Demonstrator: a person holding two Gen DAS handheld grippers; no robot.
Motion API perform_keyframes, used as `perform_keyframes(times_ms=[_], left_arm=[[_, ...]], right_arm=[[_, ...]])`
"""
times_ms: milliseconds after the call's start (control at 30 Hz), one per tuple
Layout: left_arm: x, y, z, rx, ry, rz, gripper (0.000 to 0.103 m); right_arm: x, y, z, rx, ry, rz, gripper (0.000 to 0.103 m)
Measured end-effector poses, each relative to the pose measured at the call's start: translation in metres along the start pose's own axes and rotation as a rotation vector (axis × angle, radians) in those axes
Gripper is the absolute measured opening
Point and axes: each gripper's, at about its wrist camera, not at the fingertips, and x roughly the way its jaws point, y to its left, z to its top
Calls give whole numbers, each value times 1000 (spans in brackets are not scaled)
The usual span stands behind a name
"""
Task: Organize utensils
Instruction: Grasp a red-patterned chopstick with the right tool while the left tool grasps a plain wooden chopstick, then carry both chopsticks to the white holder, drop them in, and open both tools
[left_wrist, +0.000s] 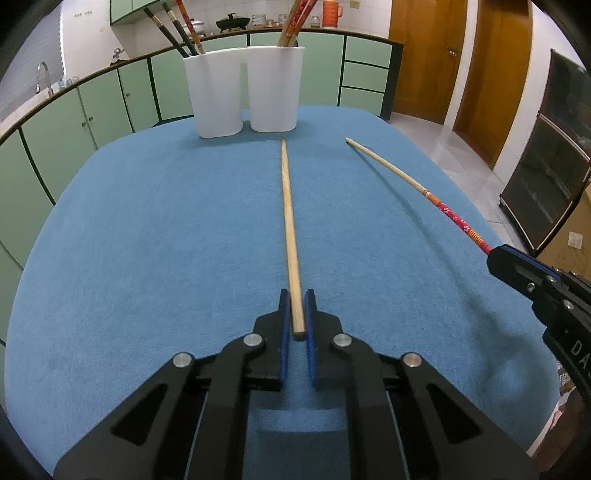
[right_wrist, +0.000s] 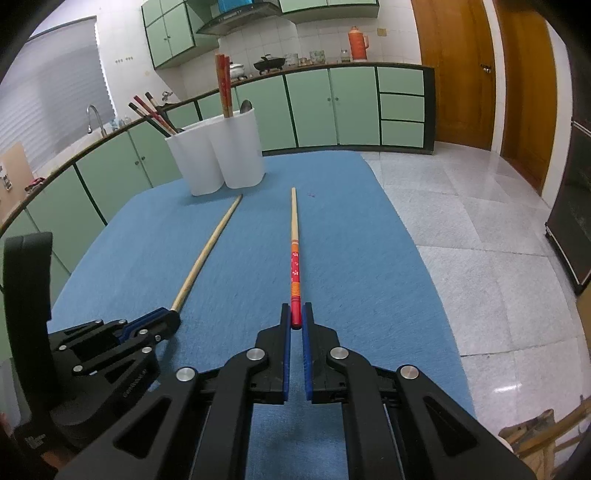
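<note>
A plain wooden chopstick (left_wrist: 289, 225) lies on the blue cloth (left_wrist: 147, 240), pointing at the white holder (left_wrist: 243, 92). My left gripper (left_wrist: 296, 314) is shut on its near end. A chopstick with a red patterned handle (left_wrist: 424, 192) lies to the right, its handle end clamped by my right gripper (left_wrist: 495, 254). From the right wrist, that red-handled chopstick (right_wrist: 294, 258) runs straight ahead out of the right gripper (right_wrist: 296, 317), which is shut on it. The plain chopstick (right_wrist: 207, 251) and the left gripper (right_wrist: 170, 319) show at the left. The white holder (right_wrist: 218, 155) has several chopsticks standing in it.
The holder stands at the cloth's far edge, dark chopsticks (left_wrist: 173, 33) in its left cup and red-patterned ones (left_wrist: 295, 22) in its right. Green kitchen cabinets (left_wrist: 110, 103) run behind. Tiled floor (right_wrist: 480, 229) and wooden doors (right_wrist: 461, 74) lie to the right.
</note>
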Motion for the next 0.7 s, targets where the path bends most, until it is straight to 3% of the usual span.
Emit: perform_keyframes(times_ms=[267, 700], left_arm=[[-43, 4, 12, 55, -95, 30, 6], [-109, 21, 50, 25, -265, -2, 6]], right_arm=[[-14, 5, 11, -24, -31, -9, 6], [-58, 22, 54, -58, -145, 20, 6]])
